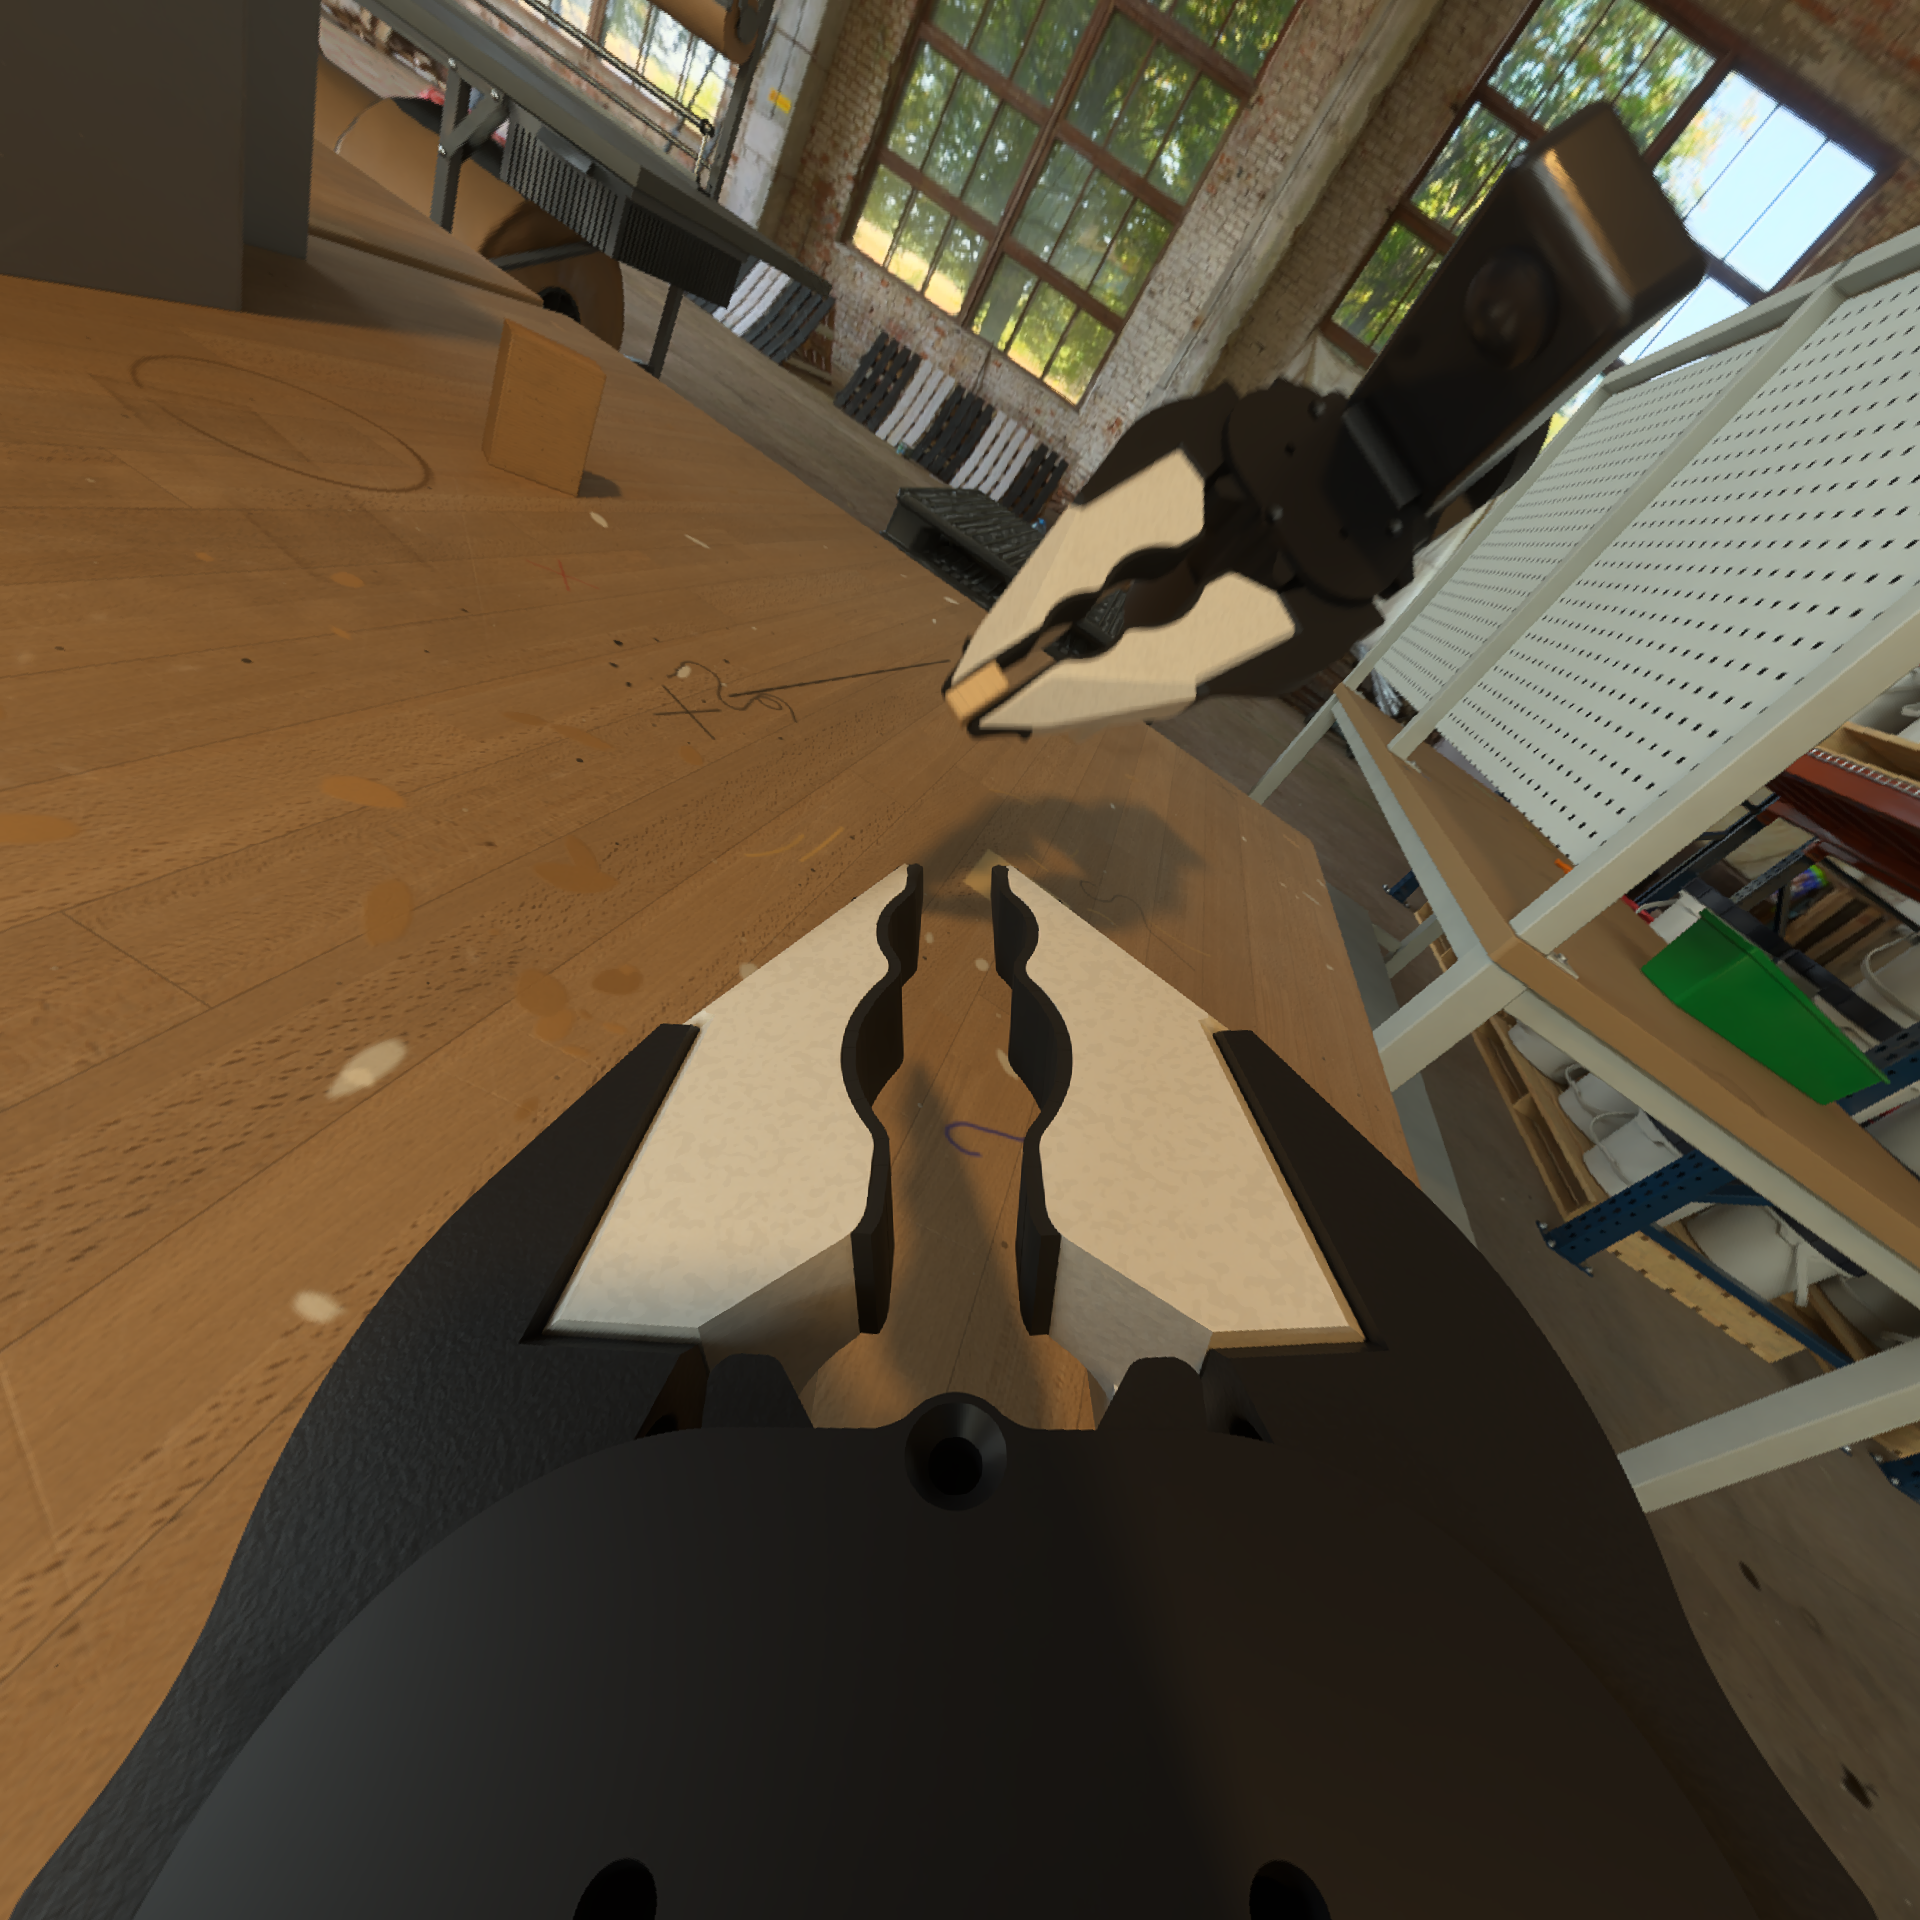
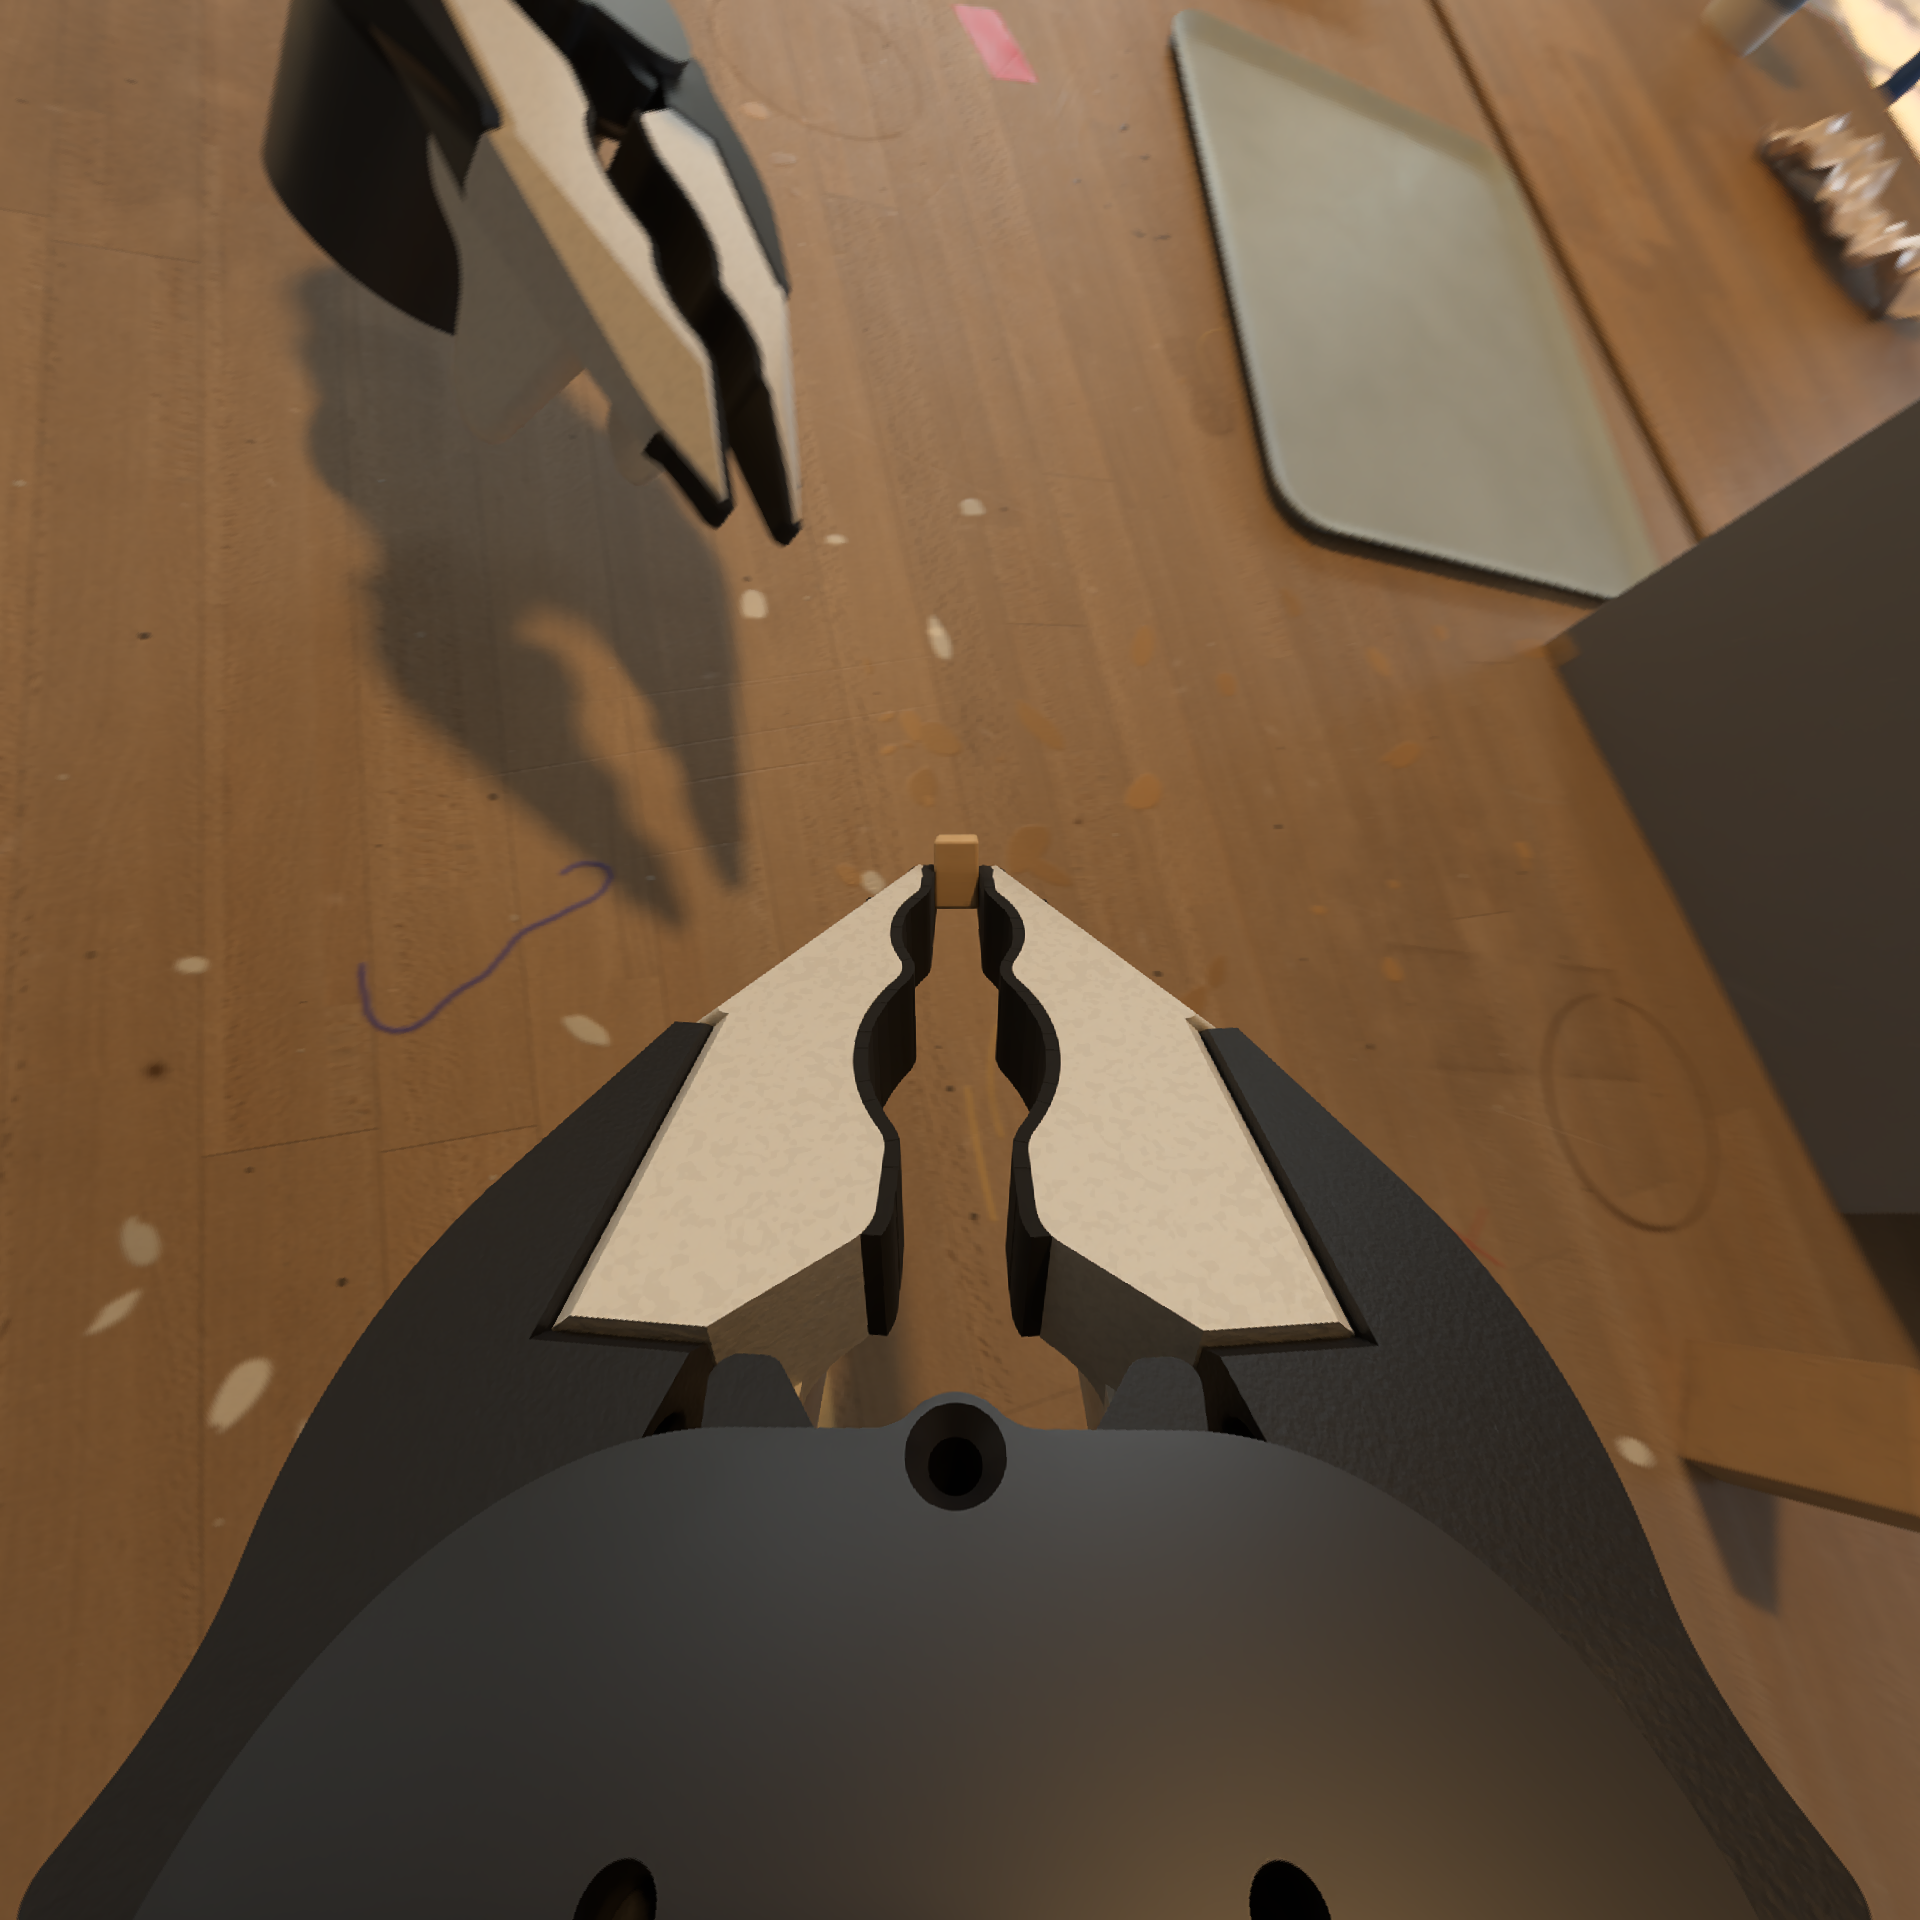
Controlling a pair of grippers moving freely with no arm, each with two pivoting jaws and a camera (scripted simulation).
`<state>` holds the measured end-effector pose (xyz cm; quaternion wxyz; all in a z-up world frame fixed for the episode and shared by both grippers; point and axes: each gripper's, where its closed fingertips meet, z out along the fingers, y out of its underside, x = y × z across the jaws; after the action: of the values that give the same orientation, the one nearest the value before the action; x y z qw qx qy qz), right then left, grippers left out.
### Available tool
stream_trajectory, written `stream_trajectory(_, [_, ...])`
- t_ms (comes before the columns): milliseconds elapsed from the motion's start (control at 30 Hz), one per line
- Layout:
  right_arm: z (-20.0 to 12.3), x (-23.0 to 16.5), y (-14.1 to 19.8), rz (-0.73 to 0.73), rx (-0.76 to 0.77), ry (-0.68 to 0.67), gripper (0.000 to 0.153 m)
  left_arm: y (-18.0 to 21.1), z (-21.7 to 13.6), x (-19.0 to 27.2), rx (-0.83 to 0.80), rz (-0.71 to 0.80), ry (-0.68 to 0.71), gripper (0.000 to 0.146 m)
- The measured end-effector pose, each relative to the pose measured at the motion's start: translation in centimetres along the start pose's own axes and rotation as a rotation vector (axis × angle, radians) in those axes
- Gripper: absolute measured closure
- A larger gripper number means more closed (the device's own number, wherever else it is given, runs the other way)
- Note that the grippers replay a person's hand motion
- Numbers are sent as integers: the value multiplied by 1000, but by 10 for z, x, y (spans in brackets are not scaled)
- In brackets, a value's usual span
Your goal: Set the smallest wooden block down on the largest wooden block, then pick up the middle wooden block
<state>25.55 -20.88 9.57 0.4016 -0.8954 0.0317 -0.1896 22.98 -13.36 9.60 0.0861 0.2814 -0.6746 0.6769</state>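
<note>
1. The right gripper (image 2: 956, 883) is clenched on the smallest wooden block (image 2: 955, 868), a tiny pale-tan cuboid with square edges, pinched at the very tips of the two fingers and poking out past them.
2. Its fingers (image 2: 790, 1122) are cream, speckled wedges with black wavy inner edges, set in a matte black, finely textured body.
3. In the left wrist view this same gripper hangs in the air at about 2 o'clock, tilted down toward the tabletop (image 1: 312, 727), the little block's light end showing at its tips, its shadow on the wood below.
4. The left gripper (image 1: 956, 883) is released: a narrow gap between its tips, only table grain showing through, nothing held.
5. In the right wrist view the left gripper shows at 11 o'clock, pointing down, casting a broad dark shadow.
6. A larger wooden block (image 1: 542, 407), a smooth honey-coloured cuboid, stands upright on the table at 11 o'clock in the left wrist view, well apart from both grippers; whether it is the middle or the largest block I cannot tell.
7. The tabletop is warm brown planked wood, flecked with pale spots, pencil circles and scribbles.
8. A flat grey-beige tray (image 2: 1392, 312) with rounded corners lies at 1 o'clock in the right wrist view.
9. A white perforated pegboard (image 1: 1683, 582) stands at 3 o'clock in the left wrist view.
</note>
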Motion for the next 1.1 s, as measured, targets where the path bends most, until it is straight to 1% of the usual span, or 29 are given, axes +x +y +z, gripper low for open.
stream_trajectory(100, [-16, 27, -9, -48, 1, 93, 145, 1, 1, -1, -13, 3, -11, 133])
stream_trajectory(167, [-38, 70, -14, -83, -7, 235, 145, 1, 1, -1, -12, -2, -12, 133])
stream_trajectory(233, [-66, 130, -9, -65, -28, 403, 145, 1, 1, -2, -8, -6, -13, 134])
stream_trajectory(267, [-77, 162, 0, -45, -66, 476, 145, 1, 1, -2, -10, -7, -14, 134])
stream_trajectory(300, [-83, 191, 16, -12, -133, 516, 145, 2, 2, -2, -15, -8, -14, 134])
stream_trajectory(400, [-74, 257, 79, 130, -361, 462, 145, 5, 3, -1, -38, -5, -12, 134])
stream_trajectory(467, [-60, 285, 116, 175, -478, 424, 145, 6, 4, 0, -46, 0, -8, 134])
stream_trajectory(533, [-46, 296, 139, 232, -535, 353, 145, 6, 3, 1, -41, -2, -7, 135])
stream_trajectory(600, [-37, 300, 151, 279, -560, 301, 145, 5, 2, 0, -34, -9, -5, 135])
stream_trajectory(800, [-24, 297, 177, 350, -652, 235, 145, 6, -2, 1, -41, -16, 5, 137])
stream_trajectory(1000, [-23, 295, 183, 391, -647, 225, 144, 5, -6, 2, -31, -29, 30, 138])
stream_trajectory(1100, [-30, 300, 179, 381, -636, 274, 140, 2, -11, -1, -13, -33, 28, 138])
